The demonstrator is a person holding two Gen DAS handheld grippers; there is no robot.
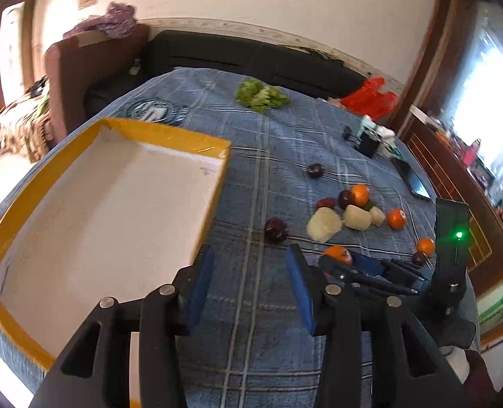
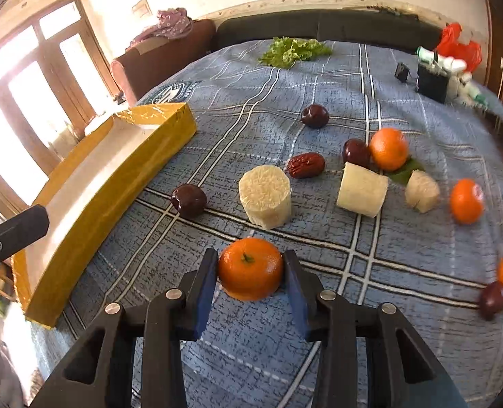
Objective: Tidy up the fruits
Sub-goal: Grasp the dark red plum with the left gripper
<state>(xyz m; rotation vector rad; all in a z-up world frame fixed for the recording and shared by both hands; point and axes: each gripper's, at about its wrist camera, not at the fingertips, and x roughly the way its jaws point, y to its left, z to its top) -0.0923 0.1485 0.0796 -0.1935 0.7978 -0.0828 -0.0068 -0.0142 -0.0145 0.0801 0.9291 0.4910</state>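
My right gripper [image 2: 250, 267] is shut on an orange mandarin [image 2: 250, 268], low over the blue plaid cloth; it also shows in the left wrist view [image 1: 336, 254]. My left gripper [image 1: 249, 261] is open and empty, beside the yellow-rimmed white tray [image 1: 169, 134], which also shows at the left of the right wrist view [image 2: 115, 183]. Beyond lie more mandarins [image 2: 387, 149] [image 2: 466, 200], dark plums [image 2: 188, 200] [image 2: 315, 115], a red date [image 2: 306, 165] and pale cut sugarcane pieces [image 2: 265, 200] [image 2: 362, 190].
Green lettuce [image 2: 290, 51] lies at the far side of the cloth. A black box [image 2: 432, 83], a clip and small bottles sit far right, near a red bag [image 2: 459, 46]. A dark sofa runs behind the table. A phone [image 1: 415, 180] lies at the right edge.
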